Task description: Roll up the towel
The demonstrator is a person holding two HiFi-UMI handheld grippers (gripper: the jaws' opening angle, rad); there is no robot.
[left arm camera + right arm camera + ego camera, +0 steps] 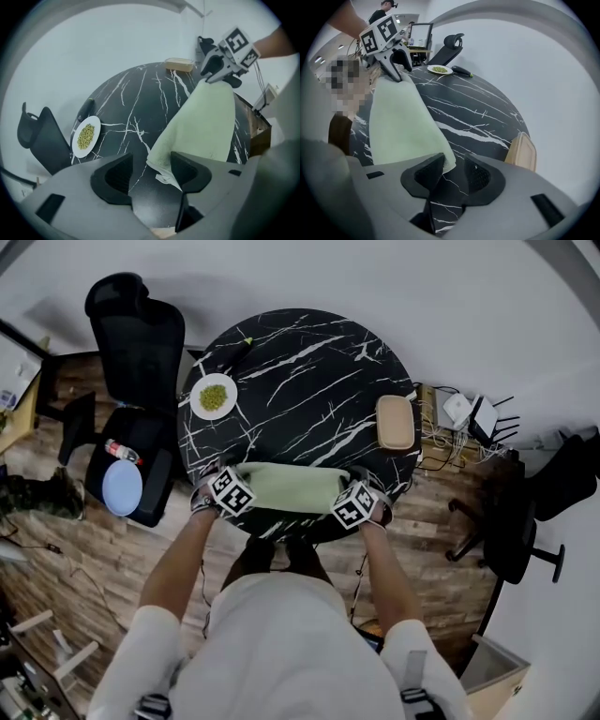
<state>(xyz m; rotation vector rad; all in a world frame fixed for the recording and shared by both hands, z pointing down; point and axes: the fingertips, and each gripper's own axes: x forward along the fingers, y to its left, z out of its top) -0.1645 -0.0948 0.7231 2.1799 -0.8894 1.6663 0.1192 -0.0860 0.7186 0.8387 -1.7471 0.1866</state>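
Towel [286, 487], pale green, lies along the near edge of the black marbled desk [309, 362], stretched between the two grippers. Left gripper [151, 171] has its fingers [115, 176] standing apart, a towel corner just beside one of them and not pinched. Right gripper [454, 171] is parted too, its towel corner against one finger, bare marble showing through the gap
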